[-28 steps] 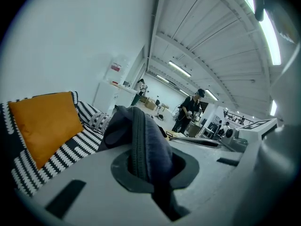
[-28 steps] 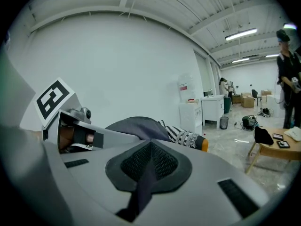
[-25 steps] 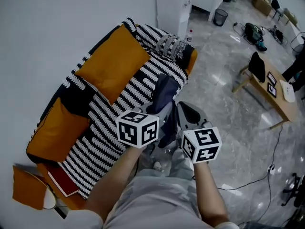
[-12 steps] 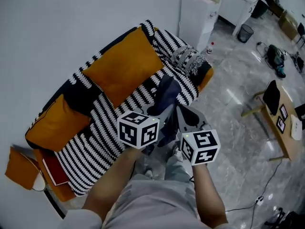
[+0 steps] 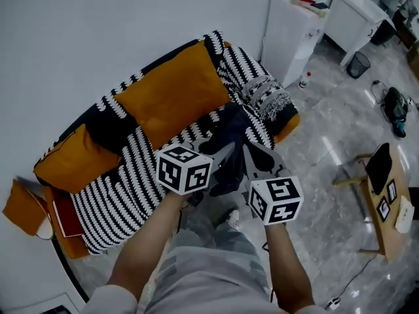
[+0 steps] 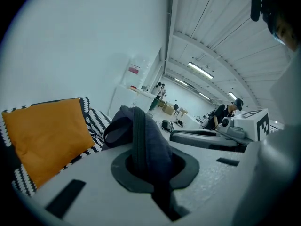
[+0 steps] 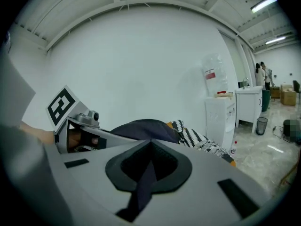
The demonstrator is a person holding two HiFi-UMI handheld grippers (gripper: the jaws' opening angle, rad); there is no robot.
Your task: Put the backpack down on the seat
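A dark navy backpack (image 5: 230, 136) hangs in the air between my two grippers, over the front edge of the sofa seat (image 5: 127, 188). My left gripper (image 5: 221, 152) is shut on a dark strap of the backpack (image 6: 139, 140), which runs up out of its jaws. My right gripper (image 5: 251, 157) is shut on another thin strap (image 7: 146, 173), with the bag's body (image 7: 143, 127) just beyond it. The seat has a black-and-white striped cover and two orange cushions (image 5: 173, 100) (image 5: 69, 165) against the back.
White cabinets (image 5: 291, 34) stand past the sofa's right end, with a small bottle (image 5: 303, 80) on the floor and a bin (image 5: 359, 64) beyond. A wooden table (image 5: 386, 198) stands at the right. A red book (image 5: 62, 216) and a loose orange cushion (image 5: 19, 205) lie at the sofa's left end.
Both grippers have carried the backpack closer to the sofa, whose seat now lies more directly in front of them. Both grips are unchanged.
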